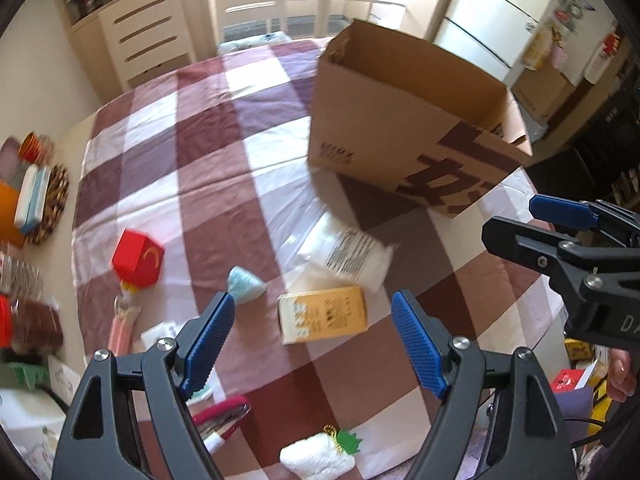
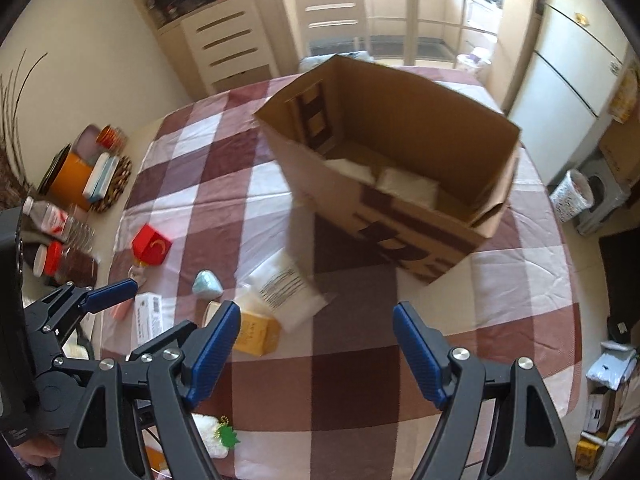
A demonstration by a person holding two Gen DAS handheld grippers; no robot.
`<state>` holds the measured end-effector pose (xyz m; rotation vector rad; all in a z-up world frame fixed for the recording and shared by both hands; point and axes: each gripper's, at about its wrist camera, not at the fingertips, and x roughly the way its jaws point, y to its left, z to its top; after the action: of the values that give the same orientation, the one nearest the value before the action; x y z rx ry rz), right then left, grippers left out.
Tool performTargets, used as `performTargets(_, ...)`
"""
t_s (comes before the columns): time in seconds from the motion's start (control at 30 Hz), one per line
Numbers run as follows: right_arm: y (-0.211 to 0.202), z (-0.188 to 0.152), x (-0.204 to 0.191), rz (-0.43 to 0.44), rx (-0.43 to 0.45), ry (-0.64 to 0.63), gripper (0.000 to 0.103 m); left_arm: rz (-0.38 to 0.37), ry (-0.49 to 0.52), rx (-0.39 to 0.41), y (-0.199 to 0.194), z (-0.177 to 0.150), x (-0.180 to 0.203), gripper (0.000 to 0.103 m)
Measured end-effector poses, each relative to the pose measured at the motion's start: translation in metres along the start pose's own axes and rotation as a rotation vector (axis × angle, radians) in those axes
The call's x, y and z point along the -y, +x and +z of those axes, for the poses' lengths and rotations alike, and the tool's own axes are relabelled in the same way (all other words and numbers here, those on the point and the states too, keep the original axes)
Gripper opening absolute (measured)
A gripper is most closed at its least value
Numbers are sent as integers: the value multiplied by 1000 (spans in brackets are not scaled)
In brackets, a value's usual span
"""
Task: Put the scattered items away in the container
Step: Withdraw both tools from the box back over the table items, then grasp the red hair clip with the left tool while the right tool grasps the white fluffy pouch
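both grippers hover over the near edge of the table, jaws spread wide, nothing between the pads. left gripper [image 1: 312, 344] points at the clutter; right gripper [image 2: 316, 348] sits further right, facing the cardboard box [image 2: 400, 216].

box stands far right on the checked cloth [image 1: 192, 168], top flaps open, so drops can go straight in from above. two white packets [image 2: 404, 186] already lie on its floor, so i'd judge the task is partly done.

still out on the cloth, all left of and nearer than the box:
- white pouch with printed label [image 1: 348, 256], nearest the box corner, looks to be just beside it
- yellow carton [image 1: 322, 314] lying flat, just nearer than the pouch, roughly centred ahead of the left jaws. likely next pick
- pale blue cone-shaped thing [image 1: 245, 285], left of the carton
- red box with yellow crescent [image 1: 138, 258], further left
- small white labelled box [image 2: 149, 314] and a pink item [image 1: 120, 330] at the left edge
- red pouch [image 1: 222, 420] and a white fluffy thing with a green leaf [image 1: 316, 454] at the near edge, under the left gripper

the spread makes sense: left tool covers the left-hand pile, right tool stays near the box. carton lies flat, so its low sides are what the pads must catch.

motion blur on the box and left-side jars; fine print unreadable.
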<state>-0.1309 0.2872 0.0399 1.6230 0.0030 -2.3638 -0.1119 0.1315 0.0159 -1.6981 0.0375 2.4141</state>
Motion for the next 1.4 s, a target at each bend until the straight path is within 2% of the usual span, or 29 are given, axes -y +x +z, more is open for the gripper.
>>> performTargets(0.6,26,-23,-46,73,-70,-167,81,69,-226,-24,-12,-66,-51,82)
performTargets(0.9,47,-38,-74,101,-109,-235,81,105,-369,-39,-16,-107,-99,82)
performTargets(1.07,61,-52,-86,106,-135,-285,81,141,-463,-61,-17,-144,-136,82)
performTargets(1.2,72,-68,-92,128,-179,-322,81,157,-513,-106,-10,-176,-158,82)
performTargets(1.4,89,-102,-104,176,-276,-377,81,130,-531,-140,4,-195,-160,82)
